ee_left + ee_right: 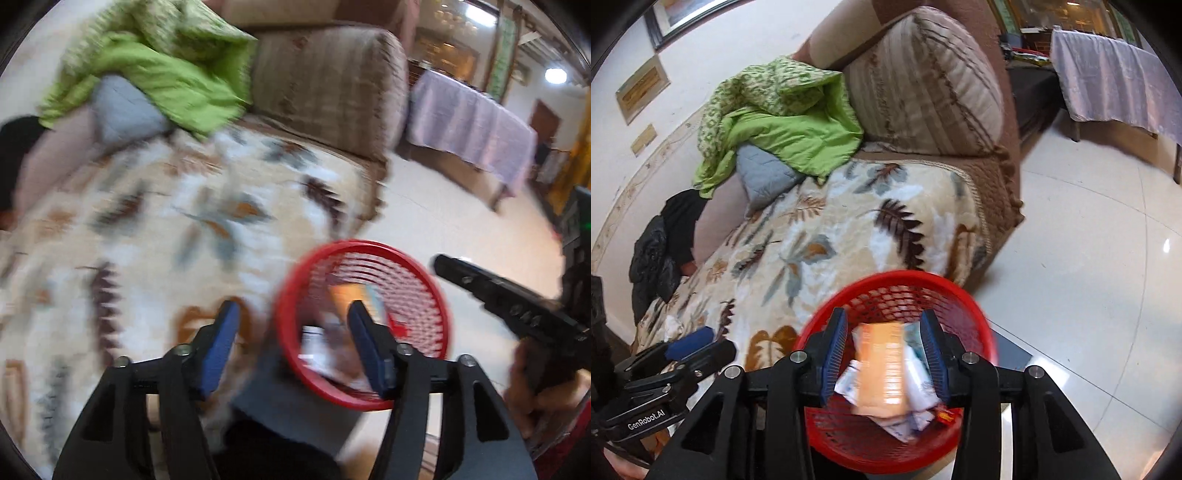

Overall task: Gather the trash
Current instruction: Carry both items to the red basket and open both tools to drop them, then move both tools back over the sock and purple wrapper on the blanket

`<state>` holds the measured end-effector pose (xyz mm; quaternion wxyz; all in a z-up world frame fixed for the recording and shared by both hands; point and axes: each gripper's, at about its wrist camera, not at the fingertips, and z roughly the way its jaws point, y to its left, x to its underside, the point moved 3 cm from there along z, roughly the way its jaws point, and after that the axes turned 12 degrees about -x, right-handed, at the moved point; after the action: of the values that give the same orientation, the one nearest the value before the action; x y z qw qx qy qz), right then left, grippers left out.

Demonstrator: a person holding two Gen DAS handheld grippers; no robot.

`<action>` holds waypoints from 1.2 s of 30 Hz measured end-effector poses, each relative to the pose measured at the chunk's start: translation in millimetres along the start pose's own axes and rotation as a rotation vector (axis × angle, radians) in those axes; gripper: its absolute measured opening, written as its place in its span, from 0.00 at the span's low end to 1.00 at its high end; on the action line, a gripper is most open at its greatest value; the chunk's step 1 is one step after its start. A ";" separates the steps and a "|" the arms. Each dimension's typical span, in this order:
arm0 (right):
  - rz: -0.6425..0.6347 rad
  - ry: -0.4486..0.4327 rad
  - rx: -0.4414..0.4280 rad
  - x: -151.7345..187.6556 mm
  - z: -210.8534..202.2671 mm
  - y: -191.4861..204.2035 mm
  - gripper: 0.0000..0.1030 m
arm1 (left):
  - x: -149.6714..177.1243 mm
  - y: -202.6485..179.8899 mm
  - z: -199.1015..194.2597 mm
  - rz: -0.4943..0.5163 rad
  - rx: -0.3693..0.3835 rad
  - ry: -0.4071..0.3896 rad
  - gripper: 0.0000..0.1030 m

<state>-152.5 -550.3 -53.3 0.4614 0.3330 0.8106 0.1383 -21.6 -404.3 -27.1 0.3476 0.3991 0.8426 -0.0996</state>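
Trash (884, 369), an orange wrapper with white crumpled packets and a scrap of red packaging, lies piled inside a red mesh basket (908, 280). This basket sits near the front edge of a sofa, on a dark flat surface whose nature is unclear, with pale glossy floor tiles (1089, 258) to its right.

Seen from the right wrist view, the right hand-held gripper (882, 354) hovers just above the basket with its blue pads spread apart, the wrapper showing in the gap between them; the pads do not appear to press on anything. In the blurred left wrist view, the left hand-held gripper (291, 332) also has its pads standing wide apart and empty, over the basket's (295, 295) left rim.

Behind the basket, a cream blanket with a feather and leaf pattern (831, 229) covers the sofa seat. Farther back lie a crumpled green quilt (783, 129), a grey cushion (764, 177) and a large striped brown cushion (923, 81). At far right stands a bench draped in a pale lilac cloth (1115, 74).
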 end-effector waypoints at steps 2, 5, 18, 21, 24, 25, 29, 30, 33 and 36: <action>-0.019 0.008 -0.031 -0.8 5.5 15.8 0.43 | 2.9 21.6 -11.0 -0.022 -0.074 -0.030 0.67; -0.062 0.031 -0.069 1.7 17.8 44.3 0.43 | 8.4 58.7 -23.0 -0.077 -0.165 -0.046 0.67; -0.261 0.172 -0.225 39.3 82.5 178.0 0.44 | 53.8 182.1 -67.0 -0.258 -0.388 -0.078 0.67; -0.296 0.205 -0.247 51.5 95.8 201.9 0.44 | 64.9 200.6 -71.7 -0.293 -0.413 -0.073 0.67; -0.320 0.227 -0.264 58.9 106.0 219.0 0.44 | 76.5 219.5 -76.6 -0.328 -0.437 -0.069 0.67; -0.333 0.235 -0.268 61.6 109.9 225.8 0.44 | 80.4 225.9 -78.2 -0.339 -0.447 -0.067 0.67; -0.371 0.255 -0.282 69.4 121.4 247.5 0.44 | 90.7 244.6 -81.1 -0.376 -0.468 -0.059 0.67; -0.375 0.258 -0.284 70.3 123.3 250.5 0.44 | 92.5 247.7 -81.4 -0.382 -0.470 -0.057 0.67; -0.395 0.269 -0.293 74.3 131.5 263.9 0.44 | 98.6 257.7 -81.7 -0.402 -0.481 -0.052 0.67; -0.411 0.279 -0.297 77.4 137.9 273.4 0.44 | 103.6 267.6 -80.7 -0.423 -0.487 -0.044 0.67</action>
<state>48.8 -307.7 -32.6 0.4075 0.0681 0.8876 0.2035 90.5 -128.8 -7.1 0.4227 0.1180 0.8982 0.0266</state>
